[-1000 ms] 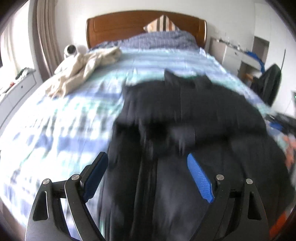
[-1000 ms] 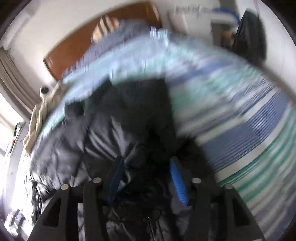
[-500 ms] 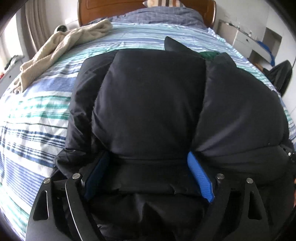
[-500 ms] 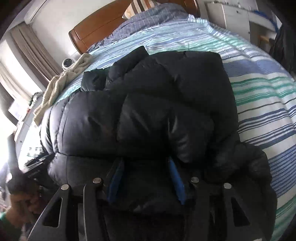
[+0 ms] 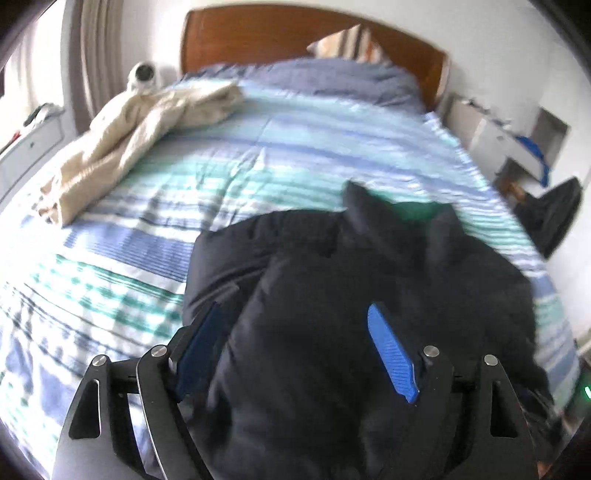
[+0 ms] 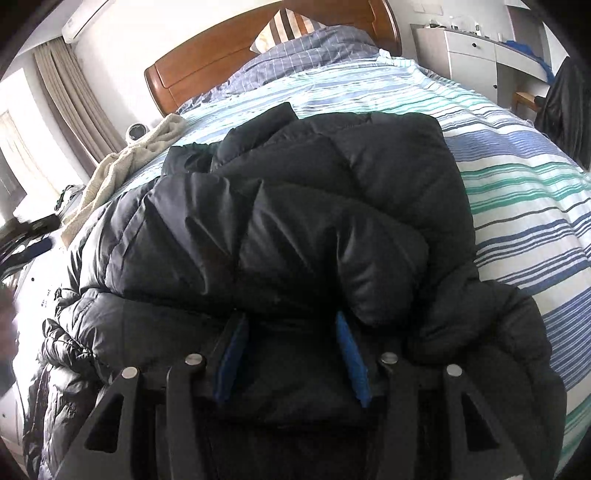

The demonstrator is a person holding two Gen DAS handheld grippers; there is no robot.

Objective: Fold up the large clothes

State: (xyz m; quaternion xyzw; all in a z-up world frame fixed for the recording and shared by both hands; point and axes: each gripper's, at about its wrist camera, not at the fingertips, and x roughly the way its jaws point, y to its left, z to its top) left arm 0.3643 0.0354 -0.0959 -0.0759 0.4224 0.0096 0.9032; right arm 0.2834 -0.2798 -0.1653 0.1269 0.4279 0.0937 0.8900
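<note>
A large black puffer jacket (image 6: 303,221) lies folded over on the striped bed; it also shows in the left wrist view (image 5: 369,295). My left gripper (image 5: 295,332) is open, its blue-padded fingers (image 5: 391,354) wide apart above the jacket's near part, with padding bulging between them. My right gripper (image 6: 291,332) is low against the jacket's near fold. Its blue fingers (image 6: 351,358) stand apart with black fabric between them; whether they pinch it is unclear.
The bed (image 5: 258,155) has a blue-green striped cover and a wooden headboard (image 5: 280,33). A beige garment (image 5: 122,133) lies at its far left, by a small camera (image 5: 142,72). A white dresser (image 6: 476,55) and a dark chair (image 6: 565,96) stand right.
My left gripper has lifted and drawn back from the jacket's fold, so more of the bed shows. My right gripper has stayed low on the jacket with little movement.
</note>
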